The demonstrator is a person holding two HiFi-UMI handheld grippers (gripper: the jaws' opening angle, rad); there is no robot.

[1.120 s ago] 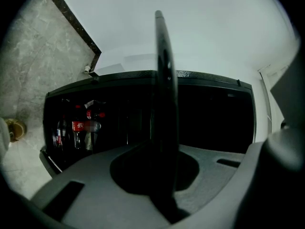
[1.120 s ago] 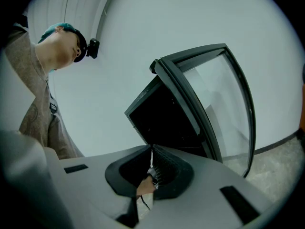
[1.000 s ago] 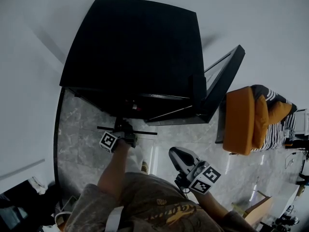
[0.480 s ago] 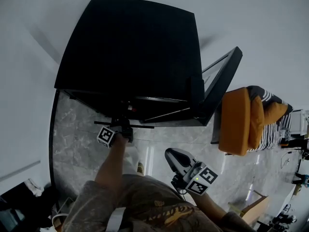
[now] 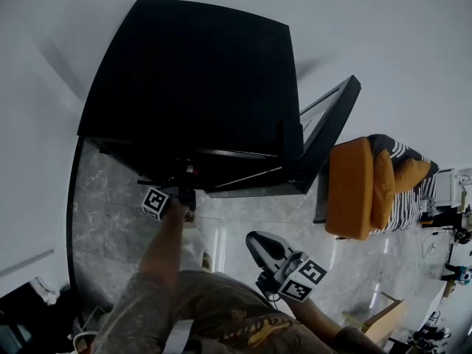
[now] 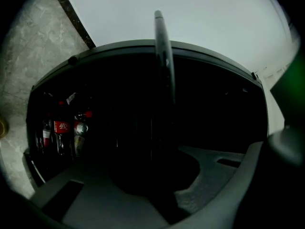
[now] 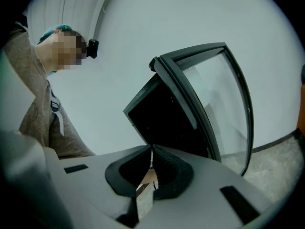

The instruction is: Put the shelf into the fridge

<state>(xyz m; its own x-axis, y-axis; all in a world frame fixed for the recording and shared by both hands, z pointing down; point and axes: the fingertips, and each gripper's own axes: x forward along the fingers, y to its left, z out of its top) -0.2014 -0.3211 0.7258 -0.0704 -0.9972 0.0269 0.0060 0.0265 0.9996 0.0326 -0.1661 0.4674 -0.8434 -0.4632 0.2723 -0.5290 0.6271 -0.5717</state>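
Left gripper [image 5: 181, 196] is up at the open mouth of the fridge [image 5: 199, 80], pointing level into it. In the left gripper view the shelf [image 6: 162, 56] shows edge-on, a thin dark strip crossing the black opening, its near edge running down between the fingers. Those fingers have just eased apart a hair, with the shelf between them. They sit narrow and I read them as clamped on it, though that view is very dark right at the pads. From the head view the shelf sits right at the fridge's front edge, mostly lost in the shadow under the black top.

Inside, off to one side, I can pick out a few bottles [image 6: 61, 128] with red labels and caps. The rest of the interior is too dark to read.

The glass door [image 5: 328, 124] stands swung wide on the right of the cabinet. Right gripper [image 7: 151, 151] hangs back by my operator's body, well apart from the fridge and tilted slightly down. Its fingers are pressed together with nothing between them, and the open door fills its view.

The marble floor [image 5: 110, 227] runs under everything. An orange seat [image 5: 350, 190] with a striped cloth [image 5: 409, 190] on it stands just beyond the door.
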